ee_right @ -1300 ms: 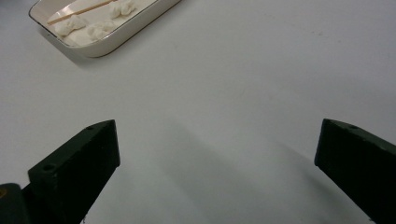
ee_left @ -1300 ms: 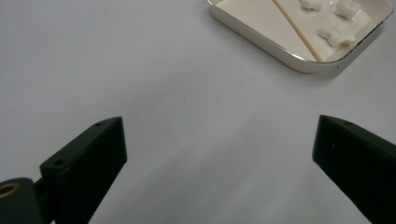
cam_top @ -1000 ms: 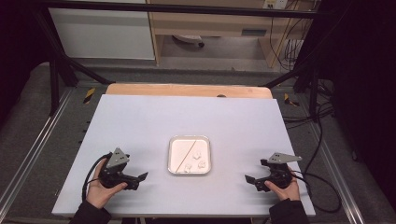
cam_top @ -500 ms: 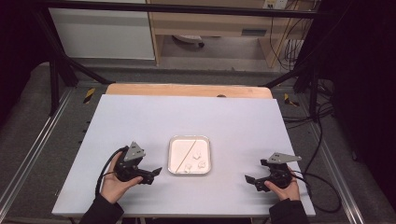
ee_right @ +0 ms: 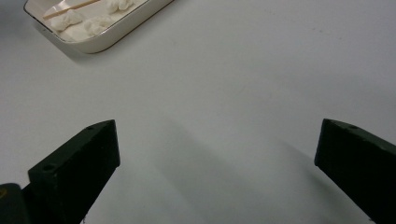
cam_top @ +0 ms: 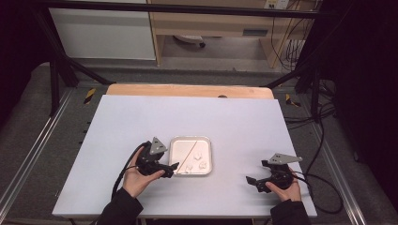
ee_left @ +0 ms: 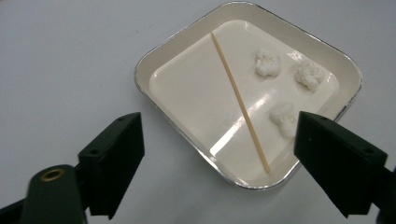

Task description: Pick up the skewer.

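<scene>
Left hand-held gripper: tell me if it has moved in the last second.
Yes. The left hand-held gripper has moved rightward, up to the tray, which stayed put.

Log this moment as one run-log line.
left gripper: open, at tray edge | right gripper: open, on table | tray: skewer, three white lumps

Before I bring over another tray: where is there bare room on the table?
The far half of the table, beyond the tray, is bare, as is the stretch between the tray and the right tongs. It is crowded at the tray's near left edge, where the open left tongs hover.
</scene>
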{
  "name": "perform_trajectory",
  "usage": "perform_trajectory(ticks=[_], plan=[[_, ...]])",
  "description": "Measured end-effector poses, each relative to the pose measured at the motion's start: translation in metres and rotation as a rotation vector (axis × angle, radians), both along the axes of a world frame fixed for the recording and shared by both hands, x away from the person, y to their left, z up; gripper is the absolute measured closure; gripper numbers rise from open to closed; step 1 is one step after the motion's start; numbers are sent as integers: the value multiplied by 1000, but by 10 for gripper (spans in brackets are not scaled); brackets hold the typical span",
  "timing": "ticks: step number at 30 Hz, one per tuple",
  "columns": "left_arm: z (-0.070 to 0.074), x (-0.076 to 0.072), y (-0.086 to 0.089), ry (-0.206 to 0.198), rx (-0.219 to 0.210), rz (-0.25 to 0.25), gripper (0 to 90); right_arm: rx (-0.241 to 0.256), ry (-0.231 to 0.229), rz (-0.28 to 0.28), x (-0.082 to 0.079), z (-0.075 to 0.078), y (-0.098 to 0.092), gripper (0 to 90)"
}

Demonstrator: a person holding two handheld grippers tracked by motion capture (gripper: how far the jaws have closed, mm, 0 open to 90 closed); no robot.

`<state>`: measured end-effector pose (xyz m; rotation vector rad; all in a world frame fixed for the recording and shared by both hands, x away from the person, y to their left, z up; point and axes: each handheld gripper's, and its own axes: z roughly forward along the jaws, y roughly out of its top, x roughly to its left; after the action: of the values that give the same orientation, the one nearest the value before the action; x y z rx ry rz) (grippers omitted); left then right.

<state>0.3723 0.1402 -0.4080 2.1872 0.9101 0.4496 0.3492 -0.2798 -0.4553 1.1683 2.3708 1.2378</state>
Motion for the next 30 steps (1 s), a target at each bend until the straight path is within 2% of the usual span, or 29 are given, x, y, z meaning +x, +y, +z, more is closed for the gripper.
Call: perform_trajectory(ticks=[6, 9, 13, 21, 30], plan=[[-7, 7, -23, 13, 27, 6, 284, 0, -2, 3, 0, 0, 0, 7], [-11, 11, -29, 26, 21, 11, 340, 0, -3, 3, 0, 0, 0, 7], [-17, 13, -37, 41, 39, 17, 419, 0, -2, 3, 0, 0, 0, 7], [-25, 12, -44, 71, 45, 26, 617, 1, -3, 4, 0, 0, 0, 7], [-31, 8, -47, 77, 50, 41, 747, 1, -1, 3, 0, 0, 0, 7]])
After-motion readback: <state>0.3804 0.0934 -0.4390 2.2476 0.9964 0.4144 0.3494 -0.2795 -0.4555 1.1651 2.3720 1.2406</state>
